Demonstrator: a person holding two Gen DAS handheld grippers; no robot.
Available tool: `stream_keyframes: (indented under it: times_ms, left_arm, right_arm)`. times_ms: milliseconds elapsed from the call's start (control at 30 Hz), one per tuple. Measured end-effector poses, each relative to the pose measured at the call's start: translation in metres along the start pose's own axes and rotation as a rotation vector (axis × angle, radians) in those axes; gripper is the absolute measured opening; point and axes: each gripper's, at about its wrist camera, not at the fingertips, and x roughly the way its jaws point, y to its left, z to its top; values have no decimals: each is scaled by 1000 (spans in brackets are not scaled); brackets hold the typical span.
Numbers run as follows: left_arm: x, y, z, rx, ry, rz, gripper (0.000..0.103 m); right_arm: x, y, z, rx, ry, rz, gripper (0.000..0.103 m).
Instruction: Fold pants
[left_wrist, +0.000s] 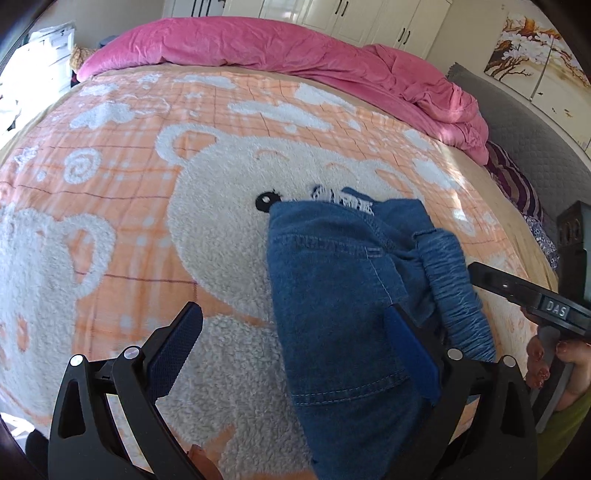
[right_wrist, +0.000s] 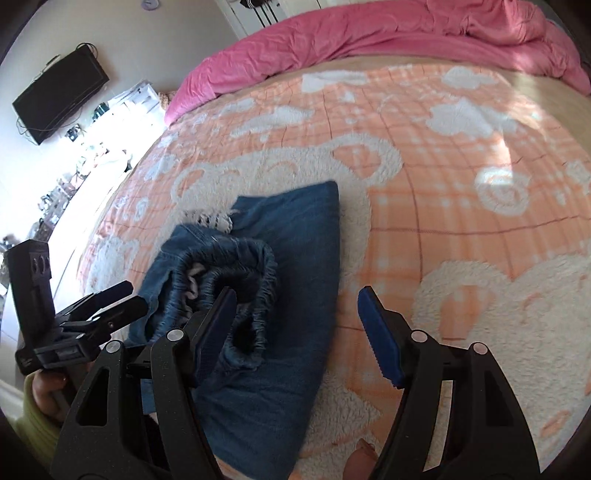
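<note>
Pants (left_wrist: 332, 295): small blue denim jeans, already doubled into a compact bundle, lying on the bed near its front edge, over the white bear figure of the blanket.
Bed blanket (left_wrist: 147, 184): fleecy orange-and-white check with bears and clouds; it looks soft and grippy, so the denim should stay put rather than slide.
Pink duvet (left_wrist: 258, 44): bunched along the far side of the bed, well apart from the pants.
Denim body (right_wrist: 280, 240): judged light but fairly stiff for cloth; it should hold a crease, and the stacked layers will resist a tight fold.
Elastic waistband (right_wrist: 258, 258): gathered and bulky, humped up on top of the bundle with its opening gaping; the thickest and springiest part, likely to pop back up.
Striped white lining or cuff (right_wrist: 214, 219): peeks out at the far end; which of the two I cannot tell.
Where to hold: judged best at the waistband edge or a folded corner, pinching all layers together.
Left gripper (left_wrist: 295, 350): jaws wide apart, the right-hand finger lying against the denim, nothing clamped.
Right gripper (right_wrist: 299, 332): jaws apart just over the near side of the bundle, one pad (right_wrist: 218, 325) next to the waistband, not pinching it.
</note>
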Motion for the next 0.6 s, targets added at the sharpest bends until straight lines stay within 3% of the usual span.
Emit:
stream_keyframes:
  times_ms: [267, 300, 333, 367, 400, 500, 600]
  left_arm:
    - [21, -5, -5, 12, 30, -19, 98]
    - [21, -6, -5, 18, 30, -18, 98]
    - [22, -8, -5, 24, 27, -20, 97]
    - [23, -9, -5, 25, 27, -24, 93]
    - [23, -9, -5, 23, 23, -33, 81]
    - [23, -16, -5, 27, 8, -64, 54]
    - [19, -25, -6, 59, -8, -45, 41]
  right_arm:
    - [36, -16, 0, 54, 54, 99, 60]
    - [39, -15, 1, 46, 55, 105, 56]
    - [41, -13, 2, 35, 55, 106, 43]
    - [42, -11, 2, 32, 58, 120, 28]
    - [44, -10, 1, 32, 58, 134, 18]
    - [41, -4, -1, 16, 27, 150, 12]
    - [34, 1, -2, -5, -7, 145, 10]
